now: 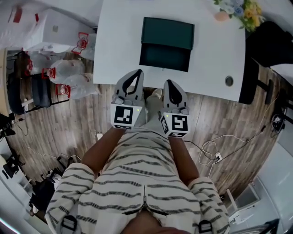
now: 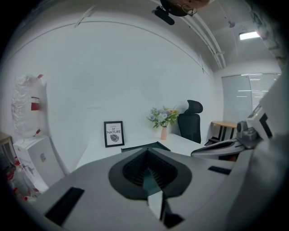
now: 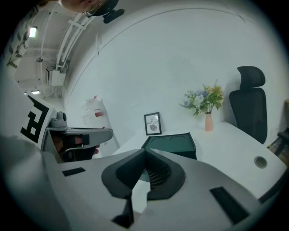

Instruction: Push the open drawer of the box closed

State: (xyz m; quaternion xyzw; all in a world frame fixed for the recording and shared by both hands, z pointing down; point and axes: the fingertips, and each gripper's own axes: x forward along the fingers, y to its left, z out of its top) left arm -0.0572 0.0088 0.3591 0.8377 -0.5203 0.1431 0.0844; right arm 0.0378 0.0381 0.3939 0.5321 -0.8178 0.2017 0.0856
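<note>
Clenched empty, left tongs (image 1: 137, 73) and right tongs (image 1: 168, 83) side by side; just ahead, dark green box (image 1: 167, 33), drawer (image 1: 165, 58) open, on white surface (image 1: 119, 45).

Flower bunch in pink vase (image 1: 239, 10): cropped by head view's top edge. Black office chair (image 1: 270, 43): partly under white table (image 1: 215, 50), partly off frame. Dark green box with drawer (image 2: 141, 145): only top rim clears left gripper (image 2: 147, 151); in right gripper view the drawer is hidden behind right gripper (image 3: 145, 151). Black-framed print (image 3: 152, 123): text too small to read.
</note>
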